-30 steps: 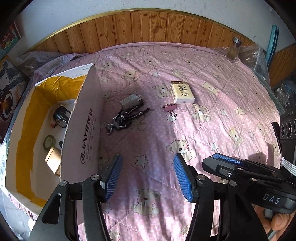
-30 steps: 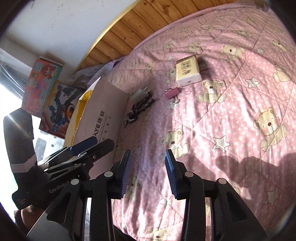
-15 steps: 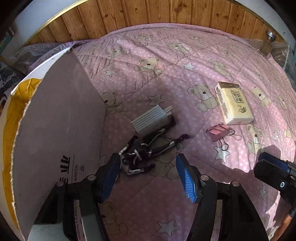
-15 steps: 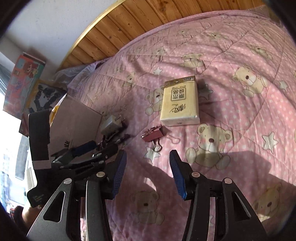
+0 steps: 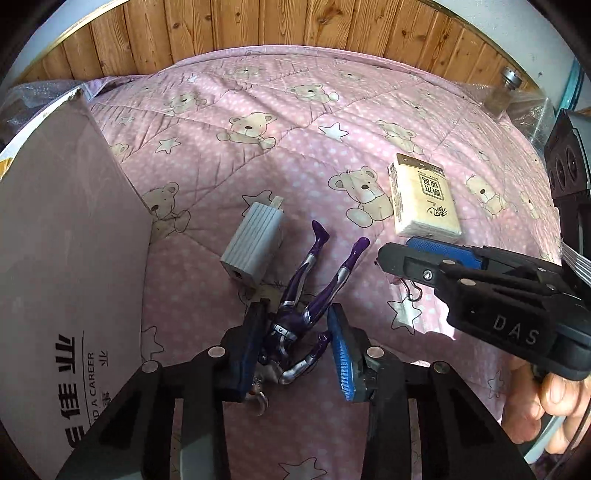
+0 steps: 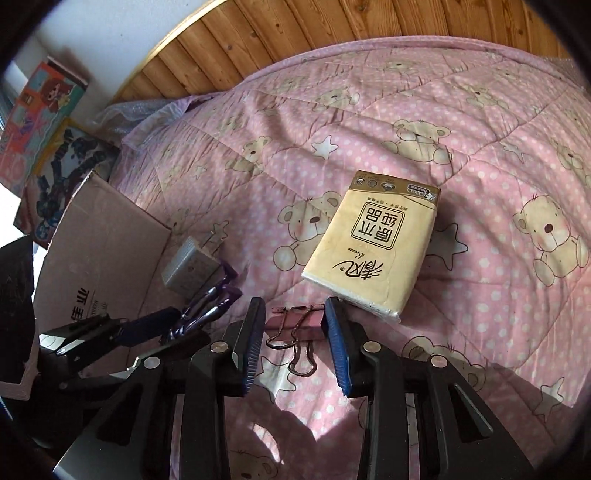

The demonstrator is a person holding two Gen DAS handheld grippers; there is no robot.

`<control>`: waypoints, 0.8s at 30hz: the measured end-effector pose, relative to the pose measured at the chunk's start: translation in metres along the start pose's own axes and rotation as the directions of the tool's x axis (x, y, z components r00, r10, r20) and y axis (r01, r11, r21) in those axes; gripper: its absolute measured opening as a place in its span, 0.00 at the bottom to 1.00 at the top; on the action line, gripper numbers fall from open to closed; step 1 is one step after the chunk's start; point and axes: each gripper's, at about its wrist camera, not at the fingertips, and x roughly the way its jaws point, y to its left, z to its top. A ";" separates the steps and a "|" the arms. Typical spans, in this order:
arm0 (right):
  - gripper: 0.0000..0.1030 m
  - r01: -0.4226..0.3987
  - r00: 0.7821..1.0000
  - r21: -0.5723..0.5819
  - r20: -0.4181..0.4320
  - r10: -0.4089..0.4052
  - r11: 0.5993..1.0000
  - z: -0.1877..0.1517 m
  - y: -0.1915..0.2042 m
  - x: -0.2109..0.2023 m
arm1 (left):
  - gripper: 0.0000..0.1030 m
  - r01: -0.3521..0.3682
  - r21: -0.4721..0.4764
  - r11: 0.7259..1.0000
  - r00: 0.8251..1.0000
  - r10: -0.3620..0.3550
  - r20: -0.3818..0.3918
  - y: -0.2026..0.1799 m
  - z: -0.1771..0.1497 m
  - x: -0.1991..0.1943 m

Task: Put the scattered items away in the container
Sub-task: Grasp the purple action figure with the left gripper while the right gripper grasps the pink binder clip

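A purple and silver toy figure (image 5: 306, 299) lies on the pink bedspread (image 5: 295, 122). My left gripper (image 5: 297, 338) is open and straddles the figure's torso, its left pad close against it. A pink binder clip (image 6: 295, 325) lies between the pads of my open right gripper (image 6: 293, 332), nearly filling the gap. A grey charger (image 5: 255, 240) rests beside the figure's legs. Just beyond the clip is a cream tissue pack (image 6: 373, 247). The cardboard box (image 5: 66, 258) stands at the left, with only its outer wall showing.
A glass bottle (image 5: 506, 88) stands at the bed's far right corner by the wooden headboard (image 5: 258, 29). Picture boxes (image 6: 40, 99) lean beyond the cardboard box (image 6: 99, 251). A hand (image 5: 546, 406) holds the right gripper (image 5: 417, 254), close to the left one.
Both grippers have moved forward and down. The left one now straddles the figure and the right one the binder clip. Both finger gaps have narrowed.
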 end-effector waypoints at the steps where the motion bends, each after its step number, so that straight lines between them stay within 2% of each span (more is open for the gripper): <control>1: 0.34 -0.004 1.000 0.005 0.000 0.004 1.000 -0.001 -0.002 -0.001 | 0.40 -0.003 0.002 1.000 1.000 0.003 0.003 -0.001 -0.001 0.002; 2: 0.34 -0.010 1.000 0.012 0.000 0.010 1.000 0.000 -0.002 0.000 | 0.51 -0.021 0.008 1.000 1.000 0.021 0.002 -0.003 -0.001 0.004; 4: 0.34 -0.016 1.000 0.014 0.005 0.016 1.000 0.000 -0.002 0.001 | 0.56 -0.032 0.005 0.999 0.999 0.032 -0.008 -0.003 -0.002 0.011; 6: 0.35 -0.013 1.000 0.000 0.019 0.013 1.000 -0.002 0.000 0.001 | 0.57 -0.040 0.023 0.999 0.999 0.040 0.002 -0.007 -0.003 0.011; 8: 0.34 -0.002 1.000 -0.029 0.024 0.003 1.000 -0.003 0.002 0.001 | 0.48 -0.020 0.029 0.999 1.000 0.020 -0.002 -0.009 -0.002 0.008; 11: 0.34 -0.007 1.000 0.013 0.005 0.007 1.000 -0.001 0.000 -0.004 | 0.47 0.010 0.011 1.000 1.000 -0.010 -0.010 -0.008 -0.004 0.003; 15: 0.34 -0.007 1.000 0.023 0.021 0.006 1.000 -0.004 0.003 -0.023 | 0.46 0.045 -0.005 0.999 0.999 -0.045 -0.012 -0.012 -0.012 -0.010; 24: 0.34 0.062 0.997 -0.005 0.037 -0.062 0.998 -0.024 0.023 -0.056 | 0.46 0.080 -0.020 0.997 0.997 -0.080 0.006 -0.019 -0.036 -0.042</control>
